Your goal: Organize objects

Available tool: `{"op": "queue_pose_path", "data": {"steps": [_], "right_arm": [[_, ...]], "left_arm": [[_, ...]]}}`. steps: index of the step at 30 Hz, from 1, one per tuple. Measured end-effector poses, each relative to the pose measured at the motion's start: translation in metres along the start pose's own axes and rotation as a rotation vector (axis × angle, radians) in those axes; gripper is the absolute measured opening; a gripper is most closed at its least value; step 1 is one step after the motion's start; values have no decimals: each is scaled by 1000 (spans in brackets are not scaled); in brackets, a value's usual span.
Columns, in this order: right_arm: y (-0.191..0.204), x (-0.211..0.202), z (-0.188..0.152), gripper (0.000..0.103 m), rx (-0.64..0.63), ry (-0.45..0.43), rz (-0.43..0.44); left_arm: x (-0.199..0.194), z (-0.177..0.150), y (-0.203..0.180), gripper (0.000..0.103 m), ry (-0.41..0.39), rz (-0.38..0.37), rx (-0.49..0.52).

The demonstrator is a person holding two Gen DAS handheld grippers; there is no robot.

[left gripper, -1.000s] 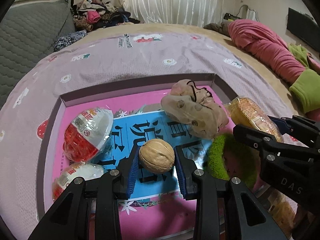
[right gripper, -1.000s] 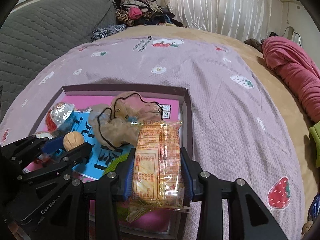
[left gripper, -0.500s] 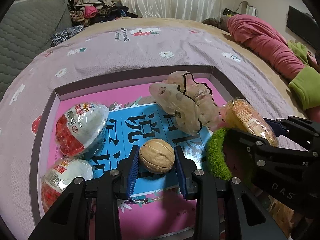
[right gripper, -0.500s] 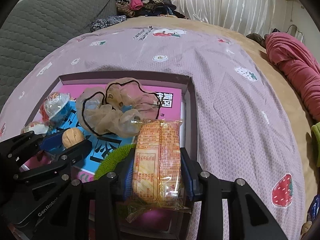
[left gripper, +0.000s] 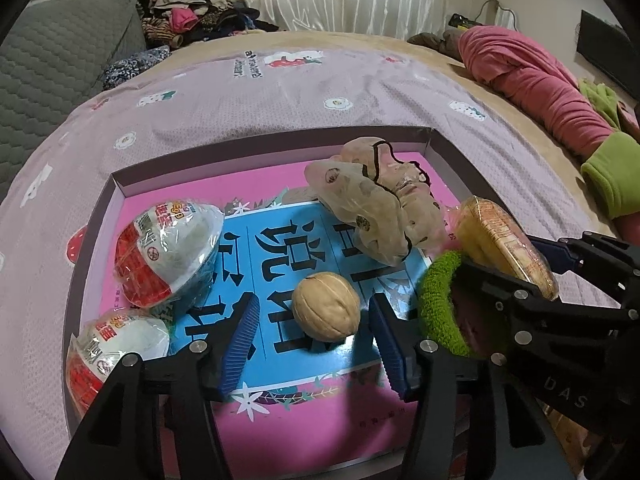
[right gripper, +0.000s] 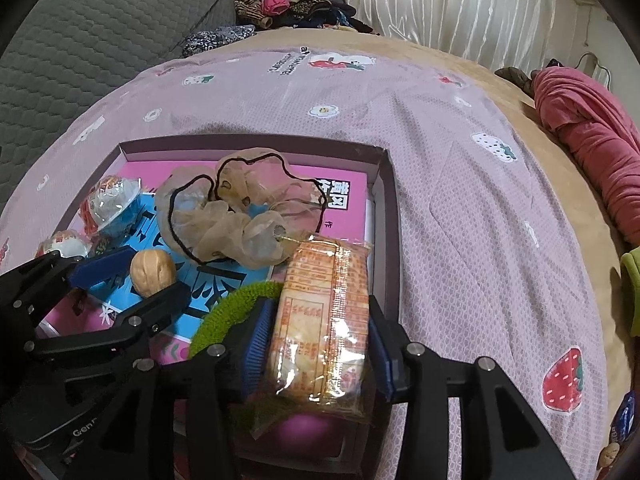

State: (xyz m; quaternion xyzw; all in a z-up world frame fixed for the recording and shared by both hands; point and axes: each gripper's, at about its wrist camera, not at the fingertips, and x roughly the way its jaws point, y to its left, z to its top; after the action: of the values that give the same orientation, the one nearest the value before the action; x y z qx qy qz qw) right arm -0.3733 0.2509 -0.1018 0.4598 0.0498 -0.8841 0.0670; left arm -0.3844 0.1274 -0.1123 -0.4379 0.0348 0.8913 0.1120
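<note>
At the far left of the shallow purple-walled box (left gripper: 276,148) with its pink-and-blue printed floor lie two plastic-wrapped red-and-white egg-shaped toys, one (left gripper: 168,254) behind the other (left gripper: 116,356), the two touching or nearly so. Both look placed for good.

Next comes the round tan walnut (left gripper: 326,307), resting on the blue panel of the box floor. The left gripper (left gripper: 314,334) stands around it with its blue ridged pads spread wide and clear gaps on both sides, so the nut is in the box and free of the gripper (a release, by my reading, not a grab).

Behind it and to the right sits the sheer beige scrunchie with black edging (left gripper: 380,208), bunched up near the far right corner. In front of that lies a fuzzy green hair tie (left gripper: 438,300), partly hidden by the right gripper's frame.

The right gripper (right gripper: 316,340) is clamped on the clear-wrapped orange-printed cracker packet (right gripper: 324,312), pads pressed against both long sides, above the box's near right corner; whether the packet touches the floor I cannot tell.

I judge the tidying nearly finished: five things are in, and the packet only needs setting down and letting go. Nothing else to collect shows on the lilac strawberry-print bedspread (right gripper: 460,184).
</note>
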Motion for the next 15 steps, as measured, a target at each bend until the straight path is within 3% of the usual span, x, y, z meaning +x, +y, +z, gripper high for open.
{"op": "queue_pose_path", "data": {"steps": [4, 11, 12, 15], "right_arm": [[-2, -5, 1, 47, 9, -14, -5], [-5, -16, 3, 54, 17, -42, -10], [-6, -17, 3, 56, 19, -46, -8], [-5, -25, 5, 68, 17, -63, 0]], "left_arm": [[-2, 0, 0, 69, -5, 19, 10], [-10, -1, 1, 72, -12, 16, 15], [-11, -1, 0, 79, -8, 8, 16], [-18, -1, -3, 80, -15, -21, 20]]}}
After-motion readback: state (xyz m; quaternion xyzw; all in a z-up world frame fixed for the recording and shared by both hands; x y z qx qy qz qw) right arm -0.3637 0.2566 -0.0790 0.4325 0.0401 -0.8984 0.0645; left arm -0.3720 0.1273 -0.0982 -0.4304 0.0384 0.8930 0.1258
